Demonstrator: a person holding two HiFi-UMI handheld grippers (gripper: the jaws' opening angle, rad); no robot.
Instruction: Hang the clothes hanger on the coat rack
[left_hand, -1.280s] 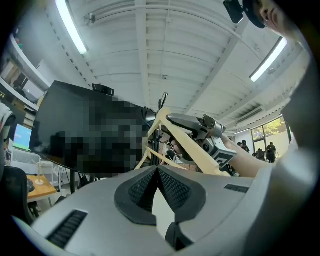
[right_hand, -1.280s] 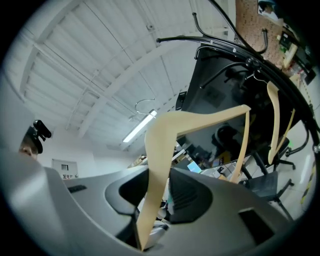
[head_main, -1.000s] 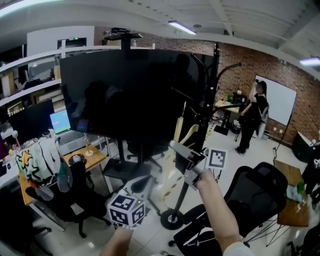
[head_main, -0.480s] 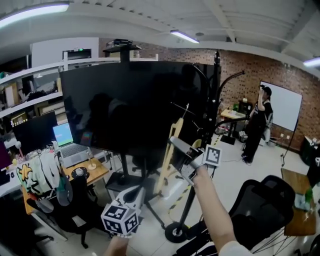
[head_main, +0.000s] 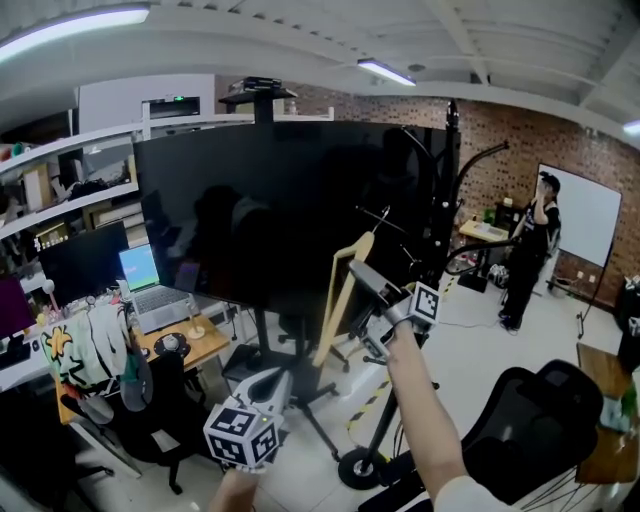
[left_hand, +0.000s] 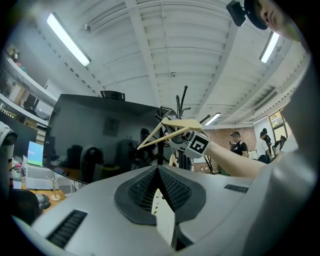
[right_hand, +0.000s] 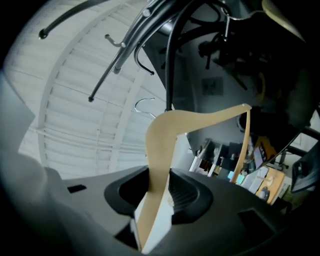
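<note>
Hanger of pale wood (right_hand: 167, 135), wire-hooked, is clamped by one arm in the right hand-held gripper (right_hand: 159, 187) and held up beside the black metal coat rack (head_main: 448, 190), its hook just short of the curved branches. The left hand-held gripper (left_hand: 159, 172) sits lower with its jaws together and empty, in front of a large black screen (head_main: 250, 220).

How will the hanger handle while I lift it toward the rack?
Probably stiff: the wooden hanger holds its shape with the right gripper clamped on one arm only. Gripped off-centre, it may pivot in that grip. Thin frame, so likely light.
</note>
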